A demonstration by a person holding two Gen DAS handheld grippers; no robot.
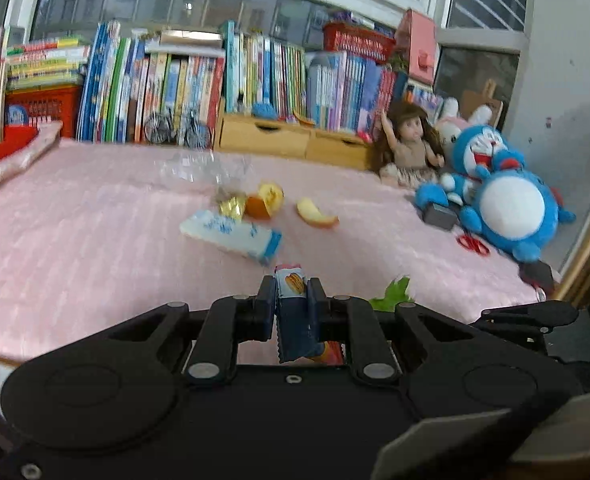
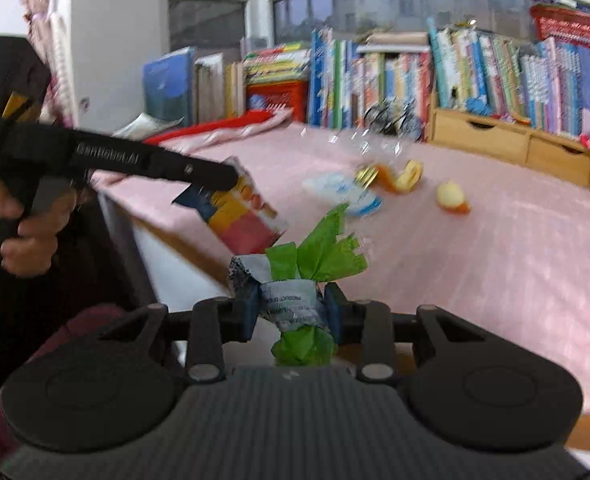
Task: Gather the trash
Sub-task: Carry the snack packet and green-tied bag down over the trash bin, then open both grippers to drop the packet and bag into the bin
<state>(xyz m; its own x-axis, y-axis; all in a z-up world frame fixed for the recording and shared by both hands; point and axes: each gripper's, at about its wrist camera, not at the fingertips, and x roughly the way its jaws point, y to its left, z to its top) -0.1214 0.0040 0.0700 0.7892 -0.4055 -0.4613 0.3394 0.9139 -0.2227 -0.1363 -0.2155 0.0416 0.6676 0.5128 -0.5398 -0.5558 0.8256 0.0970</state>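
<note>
A: What is seen of the bed cover (image 1: 95,216)?

B: A pink cloth, matt, with a faint ribbed weave. The drawer box (image 1: 291,140) behind it is pale bare wood, smooth and unvarnished in look.

A: And the trash?

B: The snack wrapper (image 1: 293,312) pinched in the left gripper (image 1: 291,304) is glossy printed film. The green wrapper (image 2: 307,276) clamped in the right gripper (image 2: 291,312) is crumpled foil-backed film, silver and printed on its inner face. The white packet (image 1: 231,234) is shiny plastic; a clear bag (image 1: 199,166) behind it is thin transparent film.

A: The gripper bodies?

B: Matt black plastic, with small bright metal pins. The blue plush toy (image 1: 511,208) is soft, fuzzy cloth.
</note>
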